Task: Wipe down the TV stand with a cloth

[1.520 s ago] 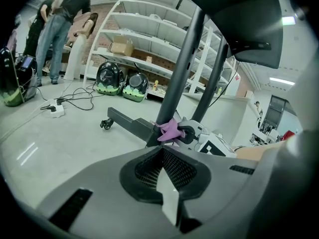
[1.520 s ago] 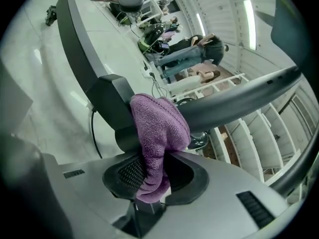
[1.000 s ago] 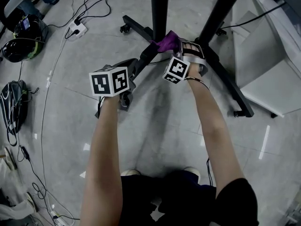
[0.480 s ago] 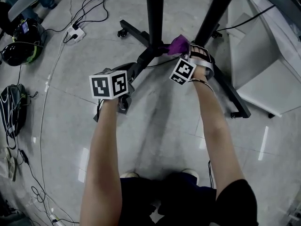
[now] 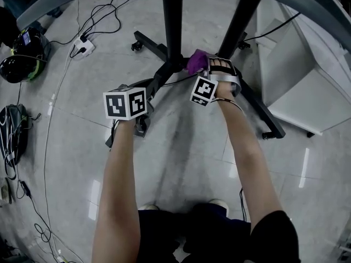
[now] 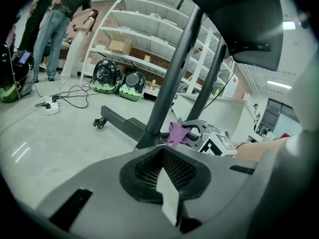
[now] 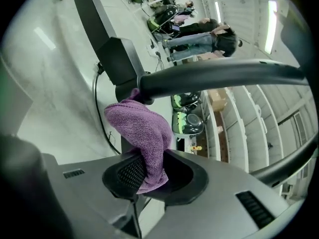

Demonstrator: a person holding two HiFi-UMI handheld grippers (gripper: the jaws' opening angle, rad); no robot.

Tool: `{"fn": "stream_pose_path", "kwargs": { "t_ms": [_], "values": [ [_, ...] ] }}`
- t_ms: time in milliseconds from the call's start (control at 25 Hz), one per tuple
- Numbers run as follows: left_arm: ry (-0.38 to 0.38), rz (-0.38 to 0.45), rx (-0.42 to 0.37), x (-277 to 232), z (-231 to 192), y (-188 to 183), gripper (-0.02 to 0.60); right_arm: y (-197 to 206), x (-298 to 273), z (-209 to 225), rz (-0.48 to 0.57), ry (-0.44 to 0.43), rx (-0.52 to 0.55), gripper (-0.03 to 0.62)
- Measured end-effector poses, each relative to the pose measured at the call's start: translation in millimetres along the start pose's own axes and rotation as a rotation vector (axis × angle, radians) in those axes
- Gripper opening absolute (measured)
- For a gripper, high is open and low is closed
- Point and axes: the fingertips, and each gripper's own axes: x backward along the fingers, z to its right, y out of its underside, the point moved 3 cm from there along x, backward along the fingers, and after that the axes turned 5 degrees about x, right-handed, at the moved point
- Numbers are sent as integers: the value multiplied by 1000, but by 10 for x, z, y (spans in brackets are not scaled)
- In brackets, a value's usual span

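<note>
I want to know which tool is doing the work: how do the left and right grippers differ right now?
The right gripper's fingers are shut on a purple terry cloth; the left gripper's fingers are shut on nothing. The right gripper holds the cloth against the black metal TV stand near its upright's foot; the left gripper sits farther back. Both point toward the stand.

The cloth (image 7: 142,133) was coloured purple. The TV stand (image 5: 171,21) was coloured black (legs too). Black-and-white squares were printed on the marker cubes (image 5: 125,103).
</note>
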Motion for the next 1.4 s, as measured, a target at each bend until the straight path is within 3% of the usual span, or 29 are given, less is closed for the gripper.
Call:
{"fn": "stream_pose_path", "kwargs": {
  "t_ms": [280,440,560,680,760,1160,1400],
  "values": [
    [42,12,-7,-18,193,-73,6,121,279,759,15,171,54,104],
    [74,22,-40,24,348,-158,6,131,556,1268,22,301,172,104],
    [88,34,-45,54,452,-200,6,161,801,1632,23,346,210,104],
    [107,41,-54,65,551,-237,6,217,1078,2139,0,508,273,104],
    [118,47,-63,72,598,-271,6,241,1215,2398,-9,571,310,104],
    [97,29,-94,76,594,-261,6,598,1573,3102,-51,731,256,104],
    [70,28,-88,44,510,-224,6,715,1368,2960,-69,685,225,104]
  ]
}}
